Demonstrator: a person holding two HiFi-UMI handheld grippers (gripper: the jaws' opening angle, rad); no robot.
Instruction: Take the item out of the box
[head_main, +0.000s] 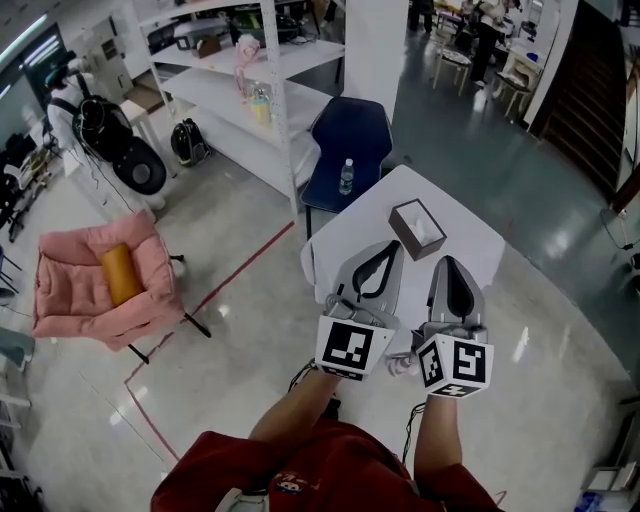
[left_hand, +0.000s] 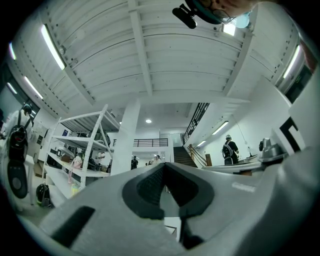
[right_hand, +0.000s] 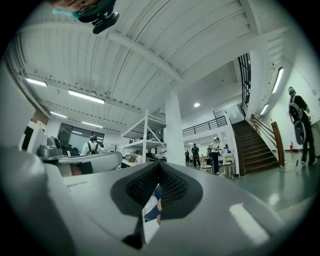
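Room: large, bright hall with a glossy grey floor (head_main: 250, 330), marked with red tape lines; other people far off.
Shelving (head_main: 235, 75): tall white rack beyond the tabletop, well apart from it.
Armchair (head_main: 90, 290): pink, with an orange cushion, off on the left, clear of the work.
Tabletop (head_main: 472, 245): small, white and square, seen corner-on; bare except for the box, so open on every side.
Chair (head_main: 348, 135): dark blue, just beyond the far-left edge of the tabletop, with a water bottle (head_main: 346, 177) on its seat.
Left gripper (head_main: 388, 248): held in the air over the near part of the tabletop, tips pressed together, nothing between them.
Right gripper (head_main: 448, 262): beside the left one, also in the air, tips together and empty.
Tissue box (head_main: 404, 231): brown cardboard, near the middle of the tabletop, just beyond both grippers; probably light, likely to lift or slide with a pull, so best pinned at one end.
Tissue (head_main: 427, 230): white, poking up from the top slot; judged soft, thin and easily torn. Best pinched low on the raised tuft and drawn straight up, slowly.
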